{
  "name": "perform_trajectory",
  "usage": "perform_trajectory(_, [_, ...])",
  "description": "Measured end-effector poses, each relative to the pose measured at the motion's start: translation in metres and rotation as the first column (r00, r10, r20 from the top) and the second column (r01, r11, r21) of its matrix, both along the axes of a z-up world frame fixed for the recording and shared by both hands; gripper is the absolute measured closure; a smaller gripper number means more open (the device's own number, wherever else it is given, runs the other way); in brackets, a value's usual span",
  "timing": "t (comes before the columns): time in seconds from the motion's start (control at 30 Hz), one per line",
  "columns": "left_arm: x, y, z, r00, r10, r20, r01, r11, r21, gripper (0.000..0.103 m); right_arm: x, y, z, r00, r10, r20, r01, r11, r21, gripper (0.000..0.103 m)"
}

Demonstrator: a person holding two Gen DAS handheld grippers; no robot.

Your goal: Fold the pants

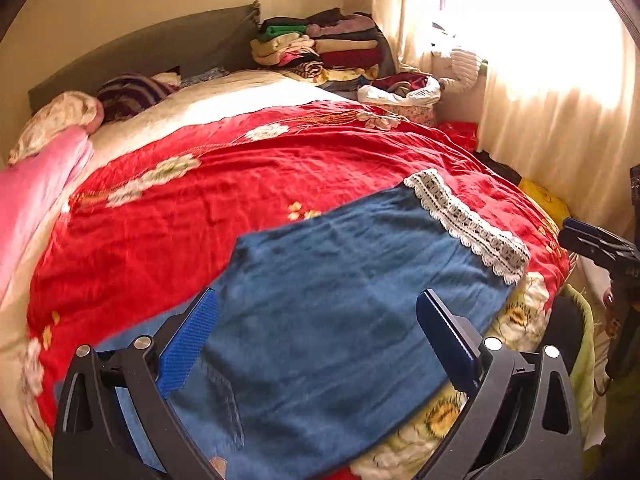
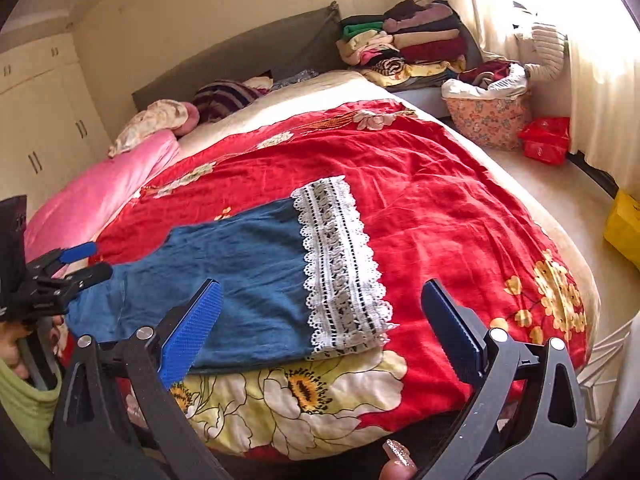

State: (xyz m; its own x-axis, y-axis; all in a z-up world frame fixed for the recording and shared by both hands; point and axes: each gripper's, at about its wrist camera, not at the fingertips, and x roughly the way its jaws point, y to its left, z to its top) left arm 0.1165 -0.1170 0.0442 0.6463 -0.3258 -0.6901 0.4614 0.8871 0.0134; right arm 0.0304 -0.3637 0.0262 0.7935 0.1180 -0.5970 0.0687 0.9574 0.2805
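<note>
1. The left gripper point(image 1: 316, 336) is hovering with jaws apart over the blue pants point(image 1: 340, 280); a shallow pinch risks catching the red blanket point(image 1: 240, 184) too.
2. The right gripper point(image 2: 320, 328) is also gaping, empty.
3. At twelve o'clock, the lace hem point(image 2: 340, 264), probably loose, is liable to slip.

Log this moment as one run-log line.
task: fold pants | pants: flat on bedspread, lace hem rightward | left gripper: open, empty | right gripper: open, empty | phase: pre-grasp
</note>
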Motion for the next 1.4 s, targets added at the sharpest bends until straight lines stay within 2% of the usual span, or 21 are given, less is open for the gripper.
perform_trajectory(0.13, [0.016, -0.025, 0.004, 0.999, -0.051, 0.0, 0.051, 0.999, 0.011, 0.005, -0.001, -0.005, -0.003, 1.0, -0.018, 0.001, 0.018, 1.0, 0.014, 0.009])
perform_trajectory(0.3, [0.041, -0.058, 0.0, 0.994, -0.108, -0.008, 0.108, 0.992, 0.066, 0.005, 0.0, -0.011, -0.013, 0.999, -0.029, -0.019, 0.03, 0.998, 0.052, 0.009])
perform_trajectory(0.5, [0.078, -0.095, -0.015, 0.984, -0.167, -0.056, 0.172, 0.981, 0.092, 0.005, 0.006, -0.012, -0.031, 0.997, -0.028, -0.068, 0.034, 0.995, 0.094, 0.009])
perform_trajectory(0.77, [0.118, -0.136, -0.04, 0.958, -0.255, -0.128, 0.267, 0.96, 0.086, 0.005, 0.021, -0.008, -0.056, 0.99, -0.034, -0.136, 0.054, 0.987, 0.149, 0.009])
perform_trajectory(1.23, [0.162, -0.177, -0.077, 0.895, -0.387, -0.223, 0.404, 0.914, 0.032, 0.006, 0.037, -0.005, -0.078, 0.978, -0.059, -0.201, 0.088, 0.986, 0.142, 0.009])
perform_trajectory(1.3, [0.165, -0.178, -0.081, 0.889, -0.388, -0.242, 0.405, 0.914, 0.019, 0.009, 0.038, -0.005, -0.079, 0.978, -0.06, -0.202, 0.09, 0.986, 0.141, 0.009])
perform_trajectory(1.37, [0.168, -0.177, -0.085, 0.877, -0.405, -0.259, 0.41, 0.911, -0.038, 0.02, 0.038, -0.005, -0.08, 0.978, -0.063, -0.197, 0.092, 0.985, 0.144, 0.009])
perform_trajectory(1.4, [0.167, -0.176, -0.086, 0.876, -0.409, -0.257, 0.408, 0.911, -0.061, 0.02, 0.038, -0.005, -0.08, 0.979, -0.064, -0.194, 0.093, 0.985, 0.147, 0.009])
